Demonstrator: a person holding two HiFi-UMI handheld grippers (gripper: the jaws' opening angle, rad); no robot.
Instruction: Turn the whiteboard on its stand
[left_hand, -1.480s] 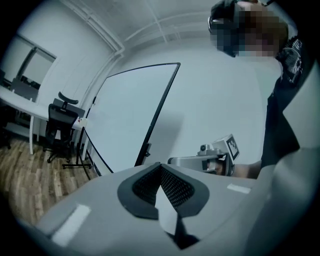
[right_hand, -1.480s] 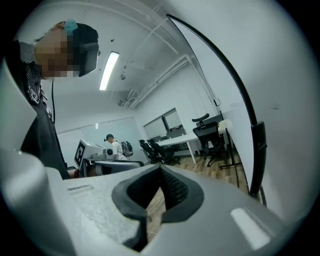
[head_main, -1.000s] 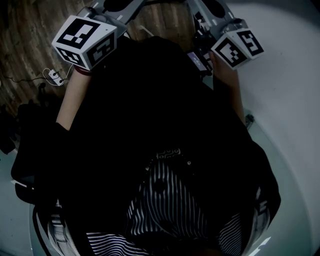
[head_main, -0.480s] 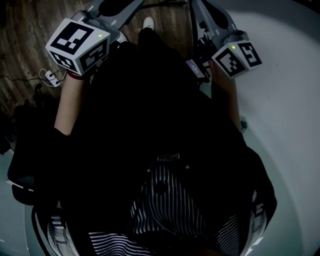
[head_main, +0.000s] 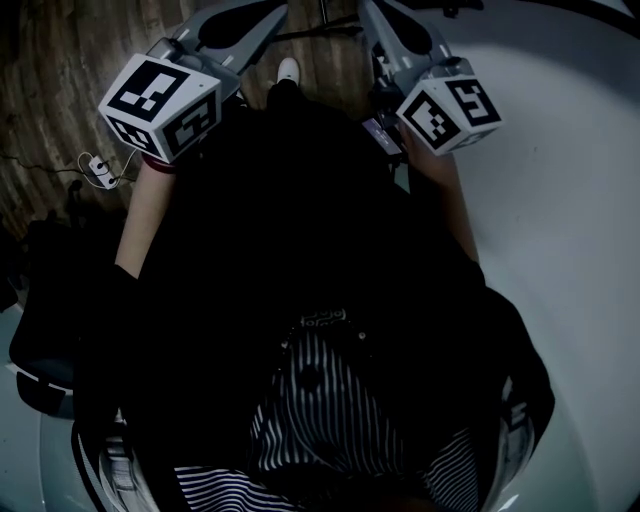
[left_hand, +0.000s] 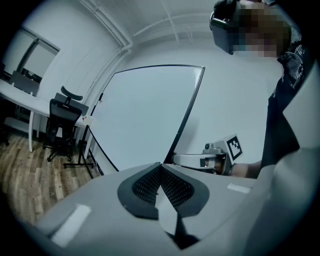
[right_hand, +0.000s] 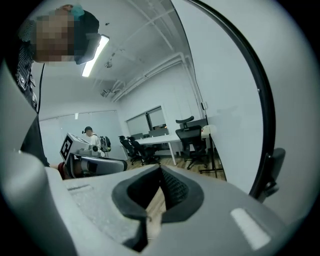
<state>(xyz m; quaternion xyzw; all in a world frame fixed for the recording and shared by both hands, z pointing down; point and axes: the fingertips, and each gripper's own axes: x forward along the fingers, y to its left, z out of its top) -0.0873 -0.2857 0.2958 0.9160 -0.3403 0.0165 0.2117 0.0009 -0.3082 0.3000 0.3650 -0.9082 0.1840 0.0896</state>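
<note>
ahead, left tongs and right tongs closed, empty; whiteboard close, office chair beyond.

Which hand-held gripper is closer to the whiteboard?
Right. The right hand-held gripper is just beside the black-framed edge of the whiteboard; the left hand-held gripper is farther back, facing the board's surface.

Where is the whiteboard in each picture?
Head view: whiteboard, probably the big white surface at the right.
Left gripper view: whiteboard in the middle, black-framed.
Right gripper view: whiteboard at far right, past its curved black frame.
Shared landmark: black office chair, in both gripper views only.
</note>
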